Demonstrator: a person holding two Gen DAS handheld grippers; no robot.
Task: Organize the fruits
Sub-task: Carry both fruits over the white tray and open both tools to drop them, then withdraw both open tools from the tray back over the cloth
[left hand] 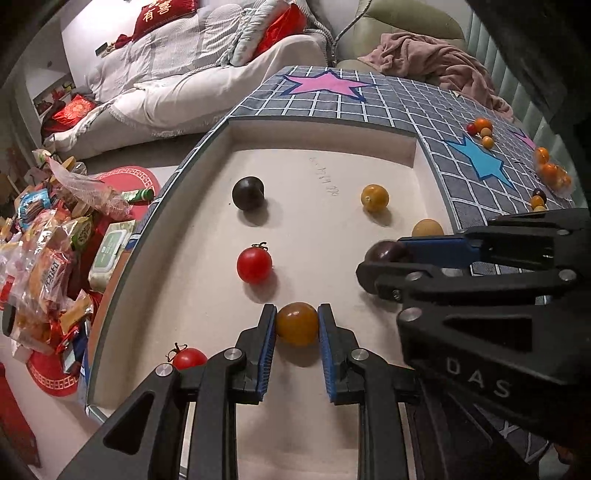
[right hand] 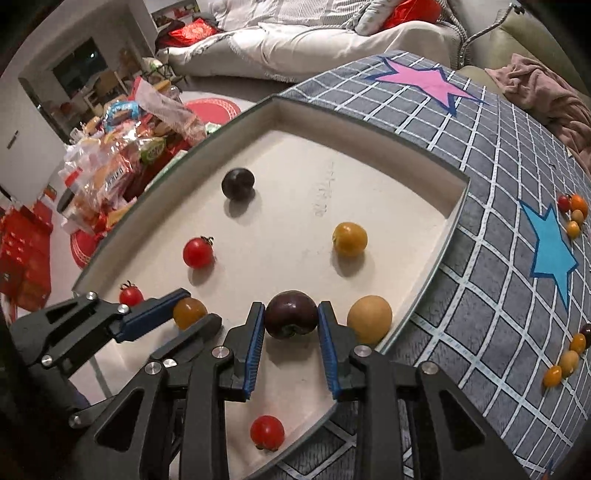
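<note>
My left gripper (left hand: 297,325) is shut on an orange-yellow tomato (left hand: 297,323) just above the white tray (left hand: 332,173). My right gripper (right hand: 291,319) is shut on a dark purple tomato (right hand: 291,317) beside it; it shows in the left wrist view (left hand: 384,258) too. Loose in the tray lie a black tomato (right hand: 238,182), red tomatoes (right hand: 198,252) (right hand: 131,295) (right hand: 267,432), a yellow tomato (right hand: 349,239) and a tan one (right hand: 369,319).
The tray sits on a grey checked cloth (right hand: 498,295) with pink and blue stars. Small fruit clusters (right hand: 572,216) (right hand: 567,360) lie on the cloth at right. Snack packets (right hand: 122,147) pile on the floor at left. A sofa (right hand: 314,33) stands behind.
</note>
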